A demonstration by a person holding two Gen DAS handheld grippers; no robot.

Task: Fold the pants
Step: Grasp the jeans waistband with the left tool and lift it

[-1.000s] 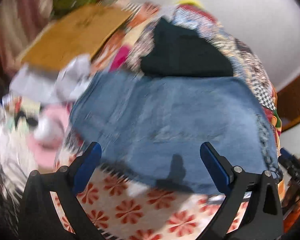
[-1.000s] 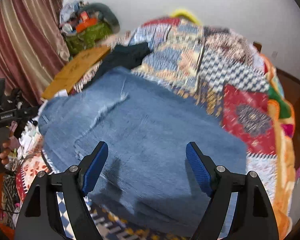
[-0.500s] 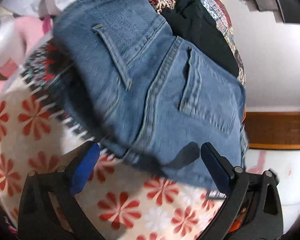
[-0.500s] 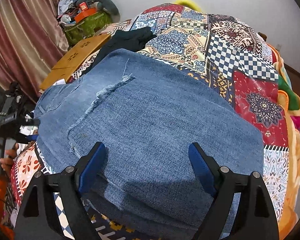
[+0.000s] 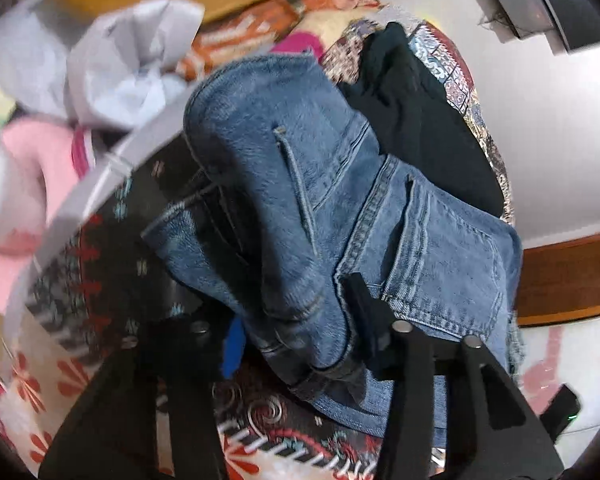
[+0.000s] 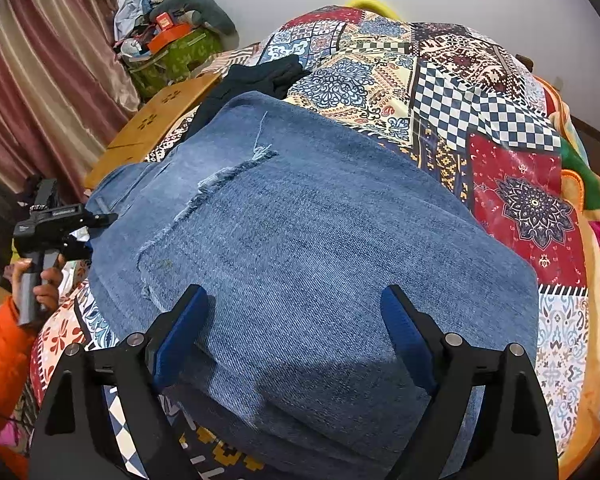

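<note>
Left gripper [image 5: 296,344] fingers seemingly clamped on jeans [image 6: 300,248] waistband, right gripper [image 6: 294,340] fingers apart, black garment [image 5: 416,120] beyond.

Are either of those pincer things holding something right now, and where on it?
The left gripper has its jaws shut on the jeans at the waistband end. The right gripper is open, holding nothing.

The jeans [image 6: 320,248] are matt, coarse-woven denim with a frayed seam; the patchwork quilt [image 6: 480,120] looks smooth printed cloth
</note>
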